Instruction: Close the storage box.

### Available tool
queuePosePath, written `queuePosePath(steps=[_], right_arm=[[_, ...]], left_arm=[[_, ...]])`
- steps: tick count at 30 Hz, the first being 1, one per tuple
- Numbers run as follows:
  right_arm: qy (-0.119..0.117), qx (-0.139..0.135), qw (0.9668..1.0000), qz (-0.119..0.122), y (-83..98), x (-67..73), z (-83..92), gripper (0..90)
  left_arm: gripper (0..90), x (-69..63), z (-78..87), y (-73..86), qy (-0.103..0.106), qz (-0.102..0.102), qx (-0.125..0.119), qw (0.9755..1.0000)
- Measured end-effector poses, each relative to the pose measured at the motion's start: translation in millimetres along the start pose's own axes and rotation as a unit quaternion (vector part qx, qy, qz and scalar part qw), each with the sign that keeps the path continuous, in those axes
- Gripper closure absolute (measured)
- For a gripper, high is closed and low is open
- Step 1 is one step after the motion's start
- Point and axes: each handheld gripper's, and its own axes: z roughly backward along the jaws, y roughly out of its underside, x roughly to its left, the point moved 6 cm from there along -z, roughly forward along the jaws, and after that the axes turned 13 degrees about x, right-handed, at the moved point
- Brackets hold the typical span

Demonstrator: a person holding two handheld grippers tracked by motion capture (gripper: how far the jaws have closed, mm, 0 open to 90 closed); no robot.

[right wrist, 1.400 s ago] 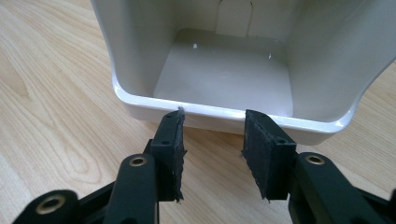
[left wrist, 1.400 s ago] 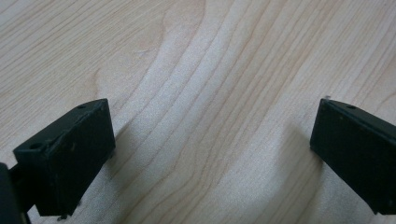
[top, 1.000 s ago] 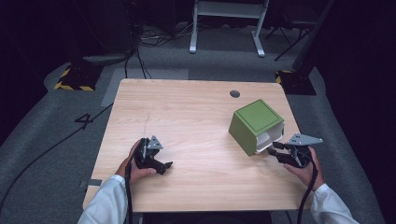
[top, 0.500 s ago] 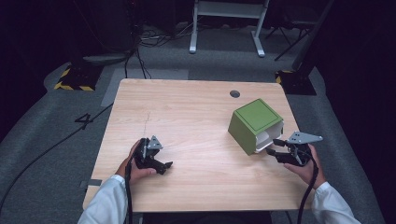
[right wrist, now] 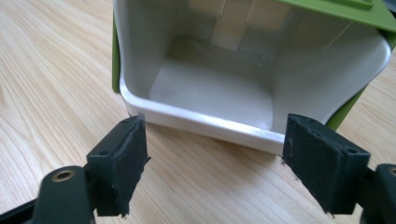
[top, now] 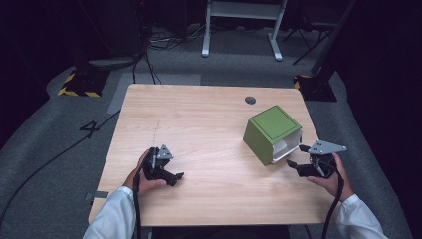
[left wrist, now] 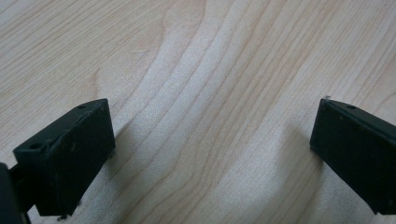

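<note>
A green box (top: 271, 133) with a white inside lies on its side on the right half of the wooden table (top: 199, 119), its open mouth turned toward the person's right hand. The right gripper (top: 294, 162) sits just in front of that mouth, low over the tabletop, with its 2 jaws spread wide; they have just been opening, and nothing is between them. In the right gripper view the box's white rim (right wrist: 201, 122) runs across just beyond the 2 black pads (right wrist: 122, 163), close to them but not clamped, and the hollow white inside of the box is bare. The left gripper (top: 171, 175) rests on the table near the front left edge, well apart from the box, held in the person's left hand (top: 142, 175). In the left gripper view its jaws stand wide apart over plain wood grain, gripping nothing. A small dark round hole (top: 250, 100) sits in the tabletop behind the box.
</note>
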Motion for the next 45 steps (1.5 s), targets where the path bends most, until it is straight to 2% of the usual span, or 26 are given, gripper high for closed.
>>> queuePosePath(steps=[10, 18, 27, 35, 45], right_arm=[[0.006, 0.007, 0.9999, 0.009, 11.8, 0.2, 7.1, 21.9], [0.008, 0.019, 0.9998, -0.002, 30.4, -3.7, 9.6, 22.0], [0.013, 0.025, 0.9988, -0.039, 57.7, -14.9, 9.3, 22.1], [0.017, 0.033, 0.9963, -0.078, 82.4, -24.1, 4.5, 20.9], [0.015, 0.039, 0.9931, -0.109, 103.7, -26.0, -1.5, 19.6]], left_arm=[[0.2, 0.0, 0.0, 0.1, 0.0, 0.0, 0.001, 1.0], [0.2, -0.1, 0.0, 0.1, 0.0, 0.001, 0.0, 1.0], [0.2, -0.1, -0.1, -0.1, -0.001, 0.001, 0.0, 1.0], [0.2, -0.1, -0.1, -0.1, -0.001, 0.001, 0.0, 1.0], [0.2, -0.2, -0.1, -0.1, -0.001, 0.002, 0.0, 1.0]])
